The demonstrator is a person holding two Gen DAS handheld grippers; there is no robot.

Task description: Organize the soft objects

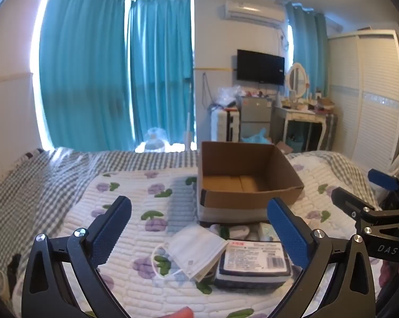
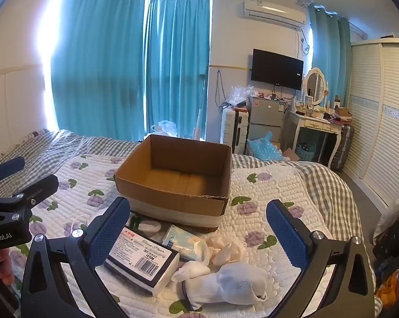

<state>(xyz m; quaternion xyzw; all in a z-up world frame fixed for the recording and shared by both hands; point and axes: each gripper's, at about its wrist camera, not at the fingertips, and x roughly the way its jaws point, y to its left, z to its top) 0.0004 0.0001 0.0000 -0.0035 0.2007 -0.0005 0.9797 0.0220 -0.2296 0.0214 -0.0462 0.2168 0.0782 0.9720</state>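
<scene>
Soft objects lie in a loose pile on a quilted bed, in front of an empty cardboard box (image 2: pixel 172 182).

Largest is a wrapped pack with a printed label (image 2: pixel 141 262), firm-edged, best pinched across its sides. Rolled white socks (image 2: pixel 226 283) look light and squashy; grip mid-bundle. The face mask (image 1: pixel 196 251) is thin and floppy; take the folded body, not the loops. Left gripper (image 1: pixel 199 225) and right gripper (image 2: pixel 199 225) both spread wide, holding nothing.

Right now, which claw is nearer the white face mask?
Left. The left claw is open right above the face mask, which lies between its fingers. The right claw is off to the right, open over the white socks.
</scene>
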